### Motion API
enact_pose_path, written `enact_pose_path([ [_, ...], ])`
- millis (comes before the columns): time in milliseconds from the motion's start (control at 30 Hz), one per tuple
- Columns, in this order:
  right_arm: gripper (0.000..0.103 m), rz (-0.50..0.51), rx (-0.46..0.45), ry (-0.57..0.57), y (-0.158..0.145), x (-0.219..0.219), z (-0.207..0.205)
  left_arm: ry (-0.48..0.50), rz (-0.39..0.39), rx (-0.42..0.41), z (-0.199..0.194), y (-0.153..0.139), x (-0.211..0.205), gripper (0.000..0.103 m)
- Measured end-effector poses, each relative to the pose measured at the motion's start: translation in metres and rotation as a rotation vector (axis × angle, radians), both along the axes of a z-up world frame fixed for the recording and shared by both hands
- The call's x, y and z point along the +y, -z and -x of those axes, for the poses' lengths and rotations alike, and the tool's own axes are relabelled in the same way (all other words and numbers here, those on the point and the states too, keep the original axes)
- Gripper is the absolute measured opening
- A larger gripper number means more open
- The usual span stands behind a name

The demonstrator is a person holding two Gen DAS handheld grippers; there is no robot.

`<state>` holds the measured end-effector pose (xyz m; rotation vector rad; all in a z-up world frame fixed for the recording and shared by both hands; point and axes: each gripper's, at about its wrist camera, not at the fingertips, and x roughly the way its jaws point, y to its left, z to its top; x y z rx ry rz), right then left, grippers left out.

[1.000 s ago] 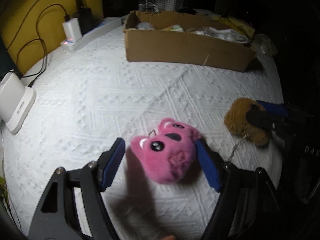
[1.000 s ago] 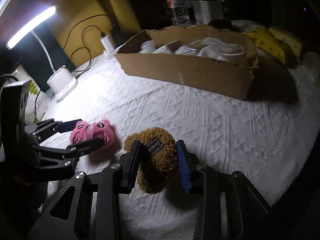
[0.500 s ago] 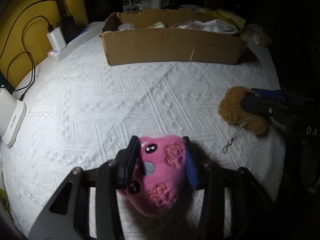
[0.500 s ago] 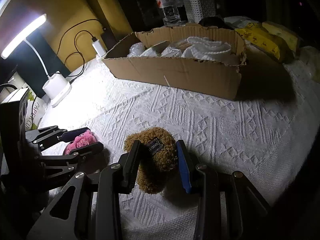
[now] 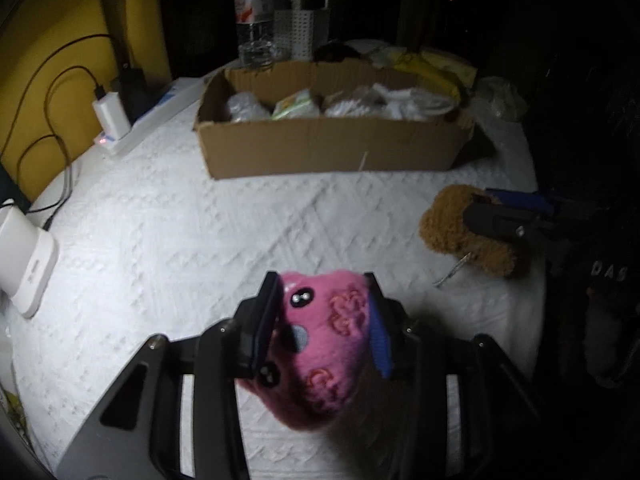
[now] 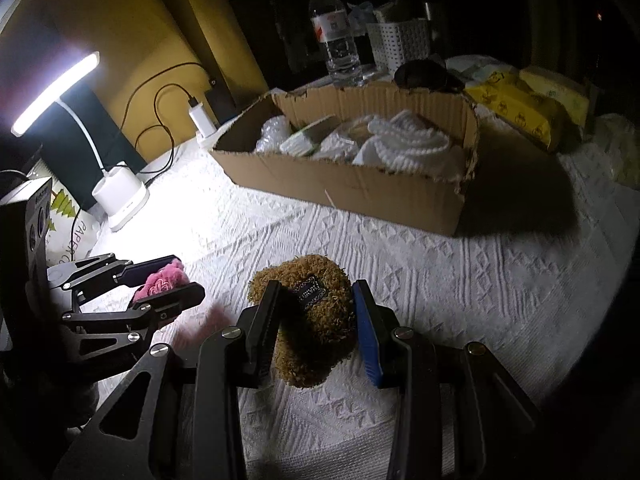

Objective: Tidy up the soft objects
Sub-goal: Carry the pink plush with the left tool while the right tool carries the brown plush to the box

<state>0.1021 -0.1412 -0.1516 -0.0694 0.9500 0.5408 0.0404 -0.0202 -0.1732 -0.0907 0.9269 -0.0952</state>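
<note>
Over the white bedspread, the left tool pinches the pink plush and the right tool the brown plush, both still short of the cardboard box at twelve o'clock, part-filled.

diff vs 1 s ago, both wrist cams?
The left gripper has just been closing: its fingers now clamp the pink plush, which is lifted off the white cloth. The right gripper still holds the brown plush, also raised. The cardboard box is unchanged.
</note>
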Motion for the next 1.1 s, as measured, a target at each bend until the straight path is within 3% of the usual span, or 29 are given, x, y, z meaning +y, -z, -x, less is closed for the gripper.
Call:
enact_pose_path([
  [533,0.038,0.000,-0.041,-0.002,-0.024,-0.002,-0.025,0.010,-0.021,-0.064,-0.040,-0.032,0.010,0.042],
  [1100,0.038,-0.022,-0.095,-0.033,-0.051,0.007,-0.061,-0.017,-0.032,-0.096,-0.079,-0.047,0.025,0.042],
])
